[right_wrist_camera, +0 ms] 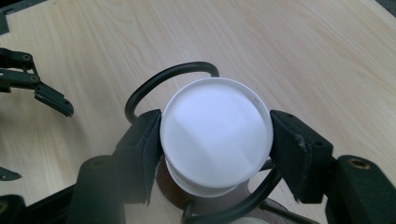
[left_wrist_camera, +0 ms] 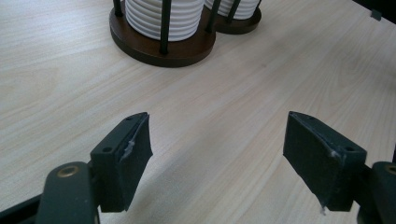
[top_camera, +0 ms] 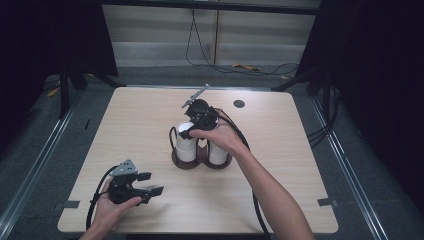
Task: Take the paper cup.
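Observation:
A dark wooden holder [top_camera: 200, 163] with black wire posts stands mid-table and carries two stacks of white ribbed discs [top_camera: 186, 146], [top_camera: 218, 153]. My right gripper [top_camera: 188, 132] reaches down over the left stack. In the right gripper view its pads touch both sides of the top white disc [right_wrist_camera: 215, 128], so the right gripper [right_wrist_camera: 215, 142] is shut on it. My left gripper [top_camera: 152, 183] rests low near the table's front left, pointing right. Its jaws stand wide apart over bare wood, and this left gripper [left_wrist_camera: 217, 158] holds nothing. The holder's base [left_wrist_camera: 163, 49] lies ahead of it.
The light wooden table [top_camera: 280, 150] has a small round black grommet [top_camera: 239, 104] near its far edge. Cables trail from both grippers; the right one runs along the forearm. Black frame legs and loose wires lie on the floor beyond the table.

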`<state>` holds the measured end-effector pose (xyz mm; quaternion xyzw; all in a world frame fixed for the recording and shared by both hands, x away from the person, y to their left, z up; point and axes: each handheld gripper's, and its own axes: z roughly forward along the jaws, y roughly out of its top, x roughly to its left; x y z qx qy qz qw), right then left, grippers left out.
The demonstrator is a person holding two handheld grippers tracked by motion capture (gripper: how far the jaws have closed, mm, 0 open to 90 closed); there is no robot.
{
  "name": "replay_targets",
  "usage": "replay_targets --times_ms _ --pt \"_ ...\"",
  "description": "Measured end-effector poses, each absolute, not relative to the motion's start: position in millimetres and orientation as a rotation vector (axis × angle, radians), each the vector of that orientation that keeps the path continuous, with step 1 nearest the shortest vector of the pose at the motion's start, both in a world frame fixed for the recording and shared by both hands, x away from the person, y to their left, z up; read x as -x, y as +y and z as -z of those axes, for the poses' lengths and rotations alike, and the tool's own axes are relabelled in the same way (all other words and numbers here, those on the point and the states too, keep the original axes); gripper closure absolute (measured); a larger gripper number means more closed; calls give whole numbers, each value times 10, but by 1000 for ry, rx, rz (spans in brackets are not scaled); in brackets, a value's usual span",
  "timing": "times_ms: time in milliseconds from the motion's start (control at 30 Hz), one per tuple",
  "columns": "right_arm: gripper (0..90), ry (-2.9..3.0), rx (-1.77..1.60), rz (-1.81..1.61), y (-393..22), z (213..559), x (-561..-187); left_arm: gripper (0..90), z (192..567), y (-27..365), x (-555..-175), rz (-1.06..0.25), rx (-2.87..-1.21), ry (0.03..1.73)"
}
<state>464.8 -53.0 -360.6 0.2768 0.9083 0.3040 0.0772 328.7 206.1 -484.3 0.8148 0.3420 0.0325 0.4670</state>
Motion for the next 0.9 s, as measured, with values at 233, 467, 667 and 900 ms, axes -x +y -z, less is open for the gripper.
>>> replay_targets --times_ms 233,467,667,900 --pt "380 2707 -812 -946 -548 3546 -4634 233 4842 2060 -3286 -81 -1999 839" --pt "383 2697 -823 -959 -579 3504 -4622 233 4842 2061 -3286 -81 -1999 840" --pt "383 2692 -825 -968 -593 3468 -4605 233 4844 2059 -3287 -80 -1999 840" --pt "385 2690 -819 -980 -606 3420 -4593 233 4844 2056 -3287 -78 -1999 838"
